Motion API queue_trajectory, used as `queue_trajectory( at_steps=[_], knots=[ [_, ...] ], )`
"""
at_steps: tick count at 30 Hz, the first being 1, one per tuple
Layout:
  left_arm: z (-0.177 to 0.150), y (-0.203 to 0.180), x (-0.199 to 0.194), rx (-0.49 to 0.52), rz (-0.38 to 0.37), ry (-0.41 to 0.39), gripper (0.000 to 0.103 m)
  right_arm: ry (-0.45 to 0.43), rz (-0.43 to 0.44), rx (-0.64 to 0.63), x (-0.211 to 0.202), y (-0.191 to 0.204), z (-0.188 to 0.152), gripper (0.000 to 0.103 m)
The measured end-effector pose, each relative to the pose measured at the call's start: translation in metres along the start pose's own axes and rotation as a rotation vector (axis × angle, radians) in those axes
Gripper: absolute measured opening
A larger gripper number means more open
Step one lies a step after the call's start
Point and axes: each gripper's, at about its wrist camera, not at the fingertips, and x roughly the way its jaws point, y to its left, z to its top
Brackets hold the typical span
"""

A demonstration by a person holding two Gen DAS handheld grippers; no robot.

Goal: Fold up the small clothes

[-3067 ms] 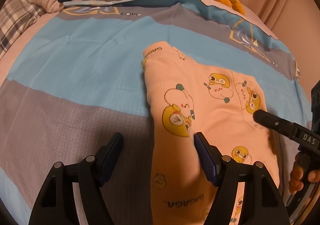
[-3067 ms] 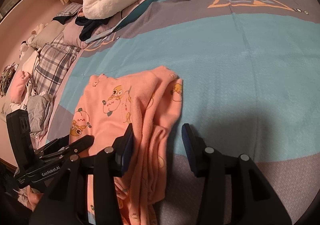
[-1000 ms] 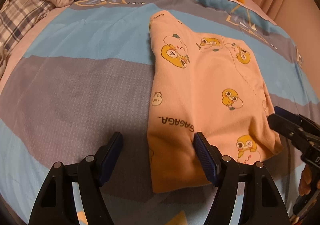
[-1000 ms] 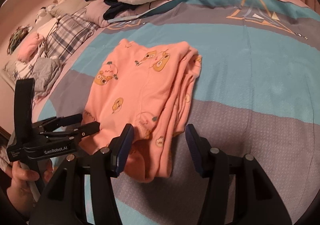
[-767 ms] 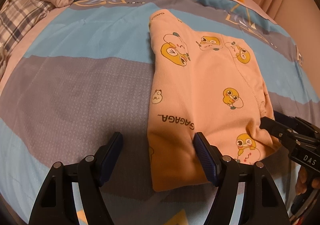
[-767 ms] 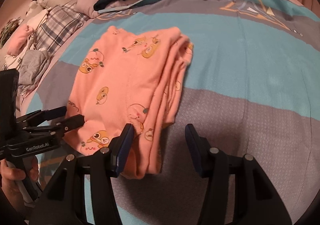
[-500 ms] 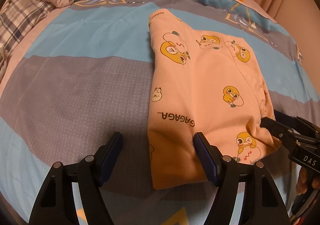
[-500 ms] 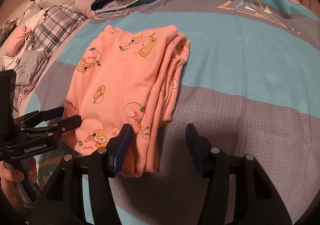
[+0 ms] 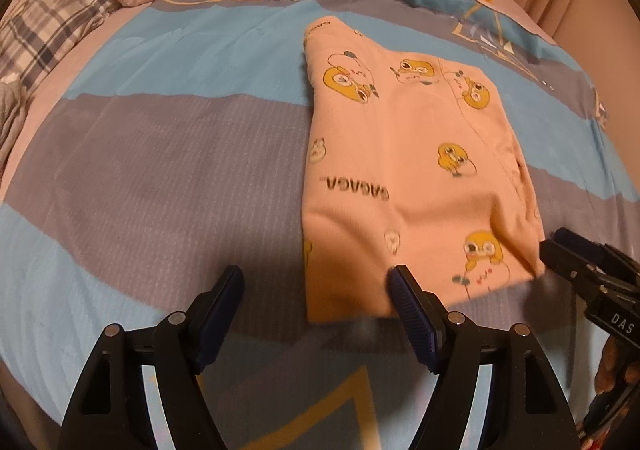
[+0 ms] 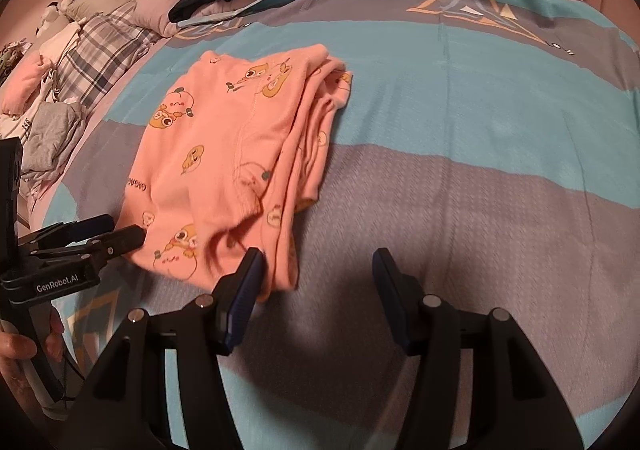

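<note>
Both pairs of jaws stand open and grip nothing: the left gripper [image 9: 316, 290] straddles the near left corner of the pink garment [image 9: 404, 170], the right gripper [image 10: 318, 270] sits at its near right edge. Since a second ago the folded garment has lain unmoved on the striped bedspread [image 9: 160, 178], while the right gripper crept in slightly. Judging by that, a further fold from the near end looks due
</note>
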Motion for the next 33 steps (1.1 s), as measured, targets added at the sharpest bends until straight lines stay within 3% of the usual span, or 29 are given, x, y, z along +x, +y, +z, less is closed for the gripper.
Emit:
queue_trajectory(
  at_steps=[2, 10, 12, 14, 15, 16, 18, 33],
  knots=[
    [-0.003, 0.001, -0.005, -0.001, -0.004, 0.004, 0.076, 0.001, -0.004, 0.003, -0.004, 0.002, -0.003, 0.057],
    [-0.02, -0.005, -0.032, 0.017, -0.007, -0.014, 0.084, -0.01, 0.009, 0.004, -0.03, 0.011, -0.021, 0.077],
    [-0.024, -0.006, -0.039, 0.018, -0.01, -0.022, 0.084, -0.021, 0.017, -0.001, -0.037, 0.015, -0.026, 0.078],
    [-0.027, -0.008, -0.048, 0.022, -0.012, -0.038, 0.092, -0.029, 0.025, -0.007, -0.044, 0.019, -0.03, 0.08],
    [-0.028, -0.009, -0.052, 0.022, -0.013, -0.046, 0.099, -0.036, 0.027, -0.011, -0.049, 0.021, -0.032, 0.086],
    [-0.029, -0.01, -0.056, 0.024, -0.016, -0.058, 0.1, -0.042, 0.029, -0.014, -0.052, 0.023, -0.033, 0.096],
    [-0.031, -0.013, -0.063, 0.036, -0.018, -0.074, 0.1, -0.063, 0.039, -0.022, -0.06, 0.028, -0.035, 0.103],
    [-0.034, -0.032, -0.108, 0.052, -0.014, -0.182, 0.102, -0.176, 0.036, -0.084, -0.102, 0.051, -0.035, 0.103]
  ],
)
